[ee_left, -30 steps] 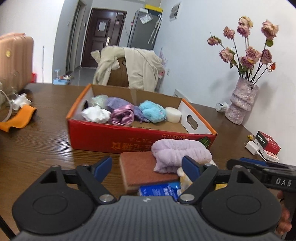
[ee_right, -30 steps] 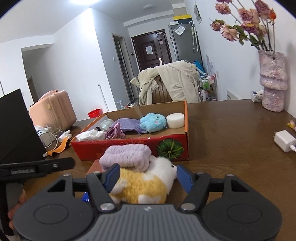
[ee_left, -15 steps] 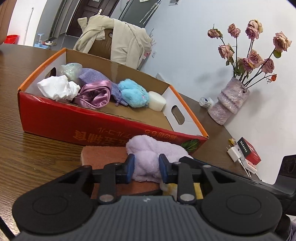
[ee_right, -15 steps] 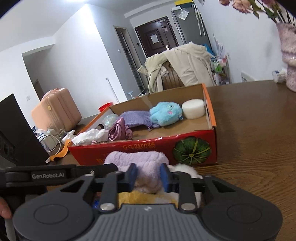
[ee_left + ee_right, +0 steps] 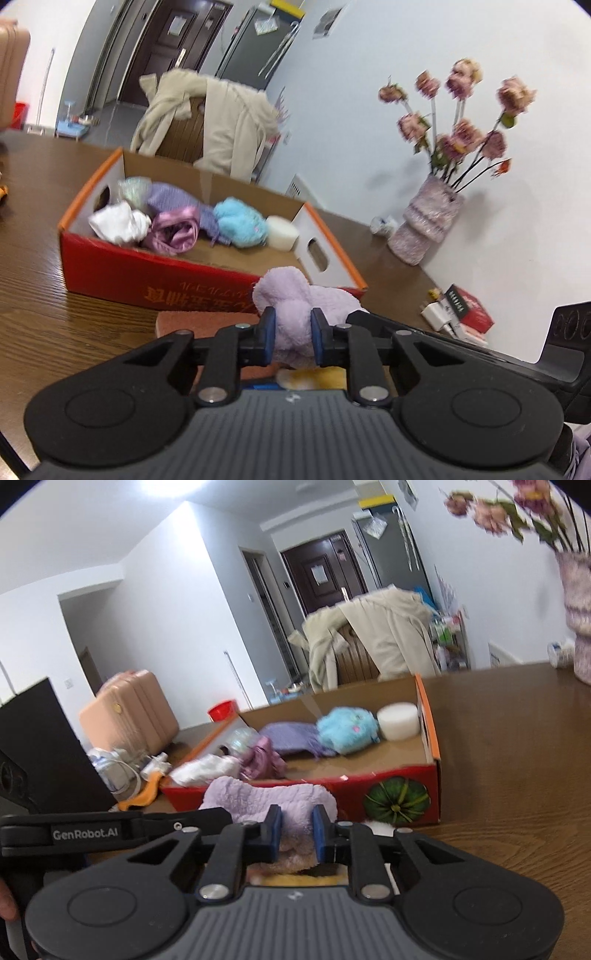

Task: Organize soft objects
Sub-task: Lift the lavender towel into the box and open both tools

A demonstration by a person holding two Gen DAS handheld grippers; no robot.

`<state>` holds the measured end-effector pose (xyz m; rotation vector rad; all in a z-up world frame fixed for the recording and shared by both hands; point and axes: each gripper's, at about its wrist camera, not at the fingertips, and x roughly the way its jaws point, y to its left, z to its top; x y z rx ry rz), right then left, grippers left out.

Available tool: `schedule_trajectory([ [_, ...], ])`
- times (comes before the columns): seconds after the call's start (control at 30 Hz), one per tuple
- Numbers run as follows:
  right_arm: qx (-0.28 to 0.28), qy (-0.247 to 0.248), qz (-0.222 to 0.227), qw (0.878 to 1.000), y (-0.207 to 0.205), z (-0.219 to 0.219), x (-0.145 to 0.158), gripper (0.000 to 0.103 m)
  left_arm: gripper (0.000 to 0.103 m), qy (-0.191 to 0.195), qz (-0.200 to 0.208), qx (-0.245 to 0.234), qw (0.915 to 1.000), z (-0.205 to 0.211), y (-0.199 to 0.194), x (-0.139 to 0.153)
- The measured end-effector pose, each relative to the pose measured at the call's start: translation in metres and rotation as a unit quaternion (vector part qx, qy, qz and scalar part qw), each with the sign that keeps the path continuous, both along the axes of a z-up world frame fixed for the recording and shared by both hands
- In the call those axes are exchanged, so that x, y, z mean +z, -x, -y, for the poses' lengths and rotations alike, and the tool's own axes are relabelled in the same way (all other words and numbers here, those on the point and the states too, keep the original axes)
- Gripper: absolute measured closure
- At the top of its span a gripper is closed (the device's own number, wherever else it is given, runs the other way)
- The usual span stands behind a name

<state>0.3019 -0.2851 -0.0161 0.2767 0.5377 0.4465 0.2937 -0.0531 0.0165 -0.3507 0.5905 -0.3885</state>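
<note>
A fluffy lilac towel (image 5: 295, 306) is pinched by both grippers and held just above the table in front of the red cardboard box (image 5: 147, 280). My left gripper (image 5: 290, 338) is shut on one end of it. My right gripper (image 5: 295, 830) is shut on the other end of the lilac towel (image 5: 258, 797). The box (image 5: 399, 790) holds a white cloth (image 5: 118, 223), a pink satin cloth (image 5: 173, 230), a purple cloth (image 5: 173, 197), a blue plush (image 5: 240, 221) and a white sponge disc (image 5: 282, 232). A yellow-and-white plush (image 5: 310, 378) lies under the towel.
A brown sponge pad (image 5: 199, 321) lies on the table before the box. A vase of dried roses (image 5: 424, 221), a charger (image 5: 437, 317) and a red packet (image 5: 469, 314) stand at the right. A chair with a beige coat (image 5: 207, 125) is behind the box. Cables and an orange cloth (image 5: 144, 790) lie left.
Both grippers went from open to shut on the lilac towel and have lifted it off the yellow-and-white plush, bunching it up between them.
</note>
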Motion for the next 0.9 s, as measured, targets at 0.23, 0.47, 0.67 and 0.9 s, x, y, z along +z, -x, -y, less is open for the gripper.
schedule_trajectory([
  [0.23,0.007,0.000,0.040,0.999,0.065,-0.006,0.029,0.086,0.083,0.001,0.034,0.001,0.9994,-0.006,0.072,0.025],
  [0.47,0.007,-0.008,0.061,0.998,0.135,-0.014,0.037,0.086,0.083,-0.002,0.055,0.000,0.9985,-0.014,0.137,0.032],
  [0.67,0.007,-0.002,0.073,0.997,0.179,-0.021,0.038,0.086,0.083,0.000,0.064,-0.003,0.9979,-0.018,0.173,0.028],
  [0.9,0.005,0.009,0.079,0.997,0.205,-0.025,0.042,0.086,0.083,-0.009,0.079,-0.007,0.9968,-0.012,0.191,0.031],
])
